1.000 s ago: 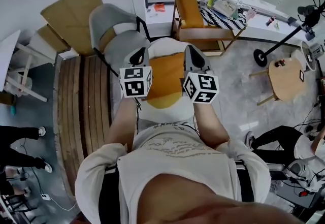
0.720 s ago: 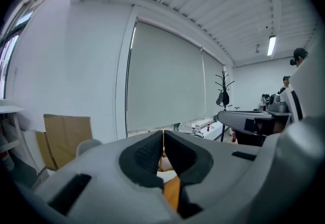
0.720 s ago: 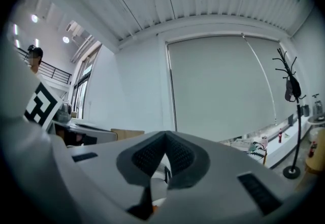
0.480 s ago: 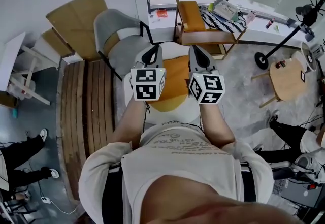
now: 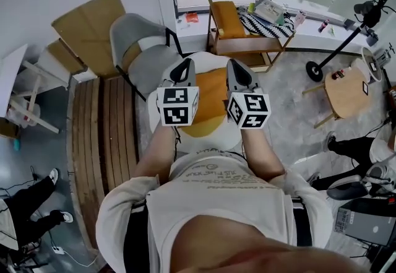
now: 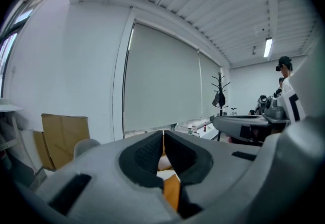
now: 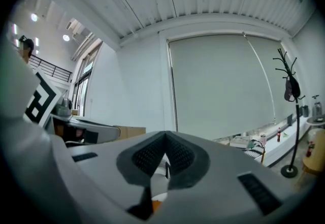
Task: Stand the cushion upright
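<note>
An orange cushion [image 5: 210, 99] lies flat on a round white seat [image 5: 218, 139] right in front of me. My left gripper [image 5: 184, 69] hovers over the cushion's left edge and my right gripper [image 5: 236, 69] over its right edge, both pointing forward and nearly level. The left gripper [image 6: 163, 135] is shut, with only a strip of orange cushion [image 6: 171, 191] showing below its closed pads. The right gripper [image 7: 165, 154] is shut too, with nothing between its jaws. The grippers hide parts of the cushion's sides.
A grey chair [image 5: 139, 49] stands just beyond the seat at the left, a wooden armchair [image 5: 232, 27] behind it at the right. A slatted wooden platform [image 5: 102, 135] and cardboard [image 5: 93, 21] lie left. A round side table [image 5: 349, 89], a stand's base [image 5: 317, 70] and seated people's legs [image 5: 356, 148] are at the right.
The left gripper has lifted a little and shifted over the cushion; the right one has edged only slightly. Both stay shut. The cushion lies as before.
</note>
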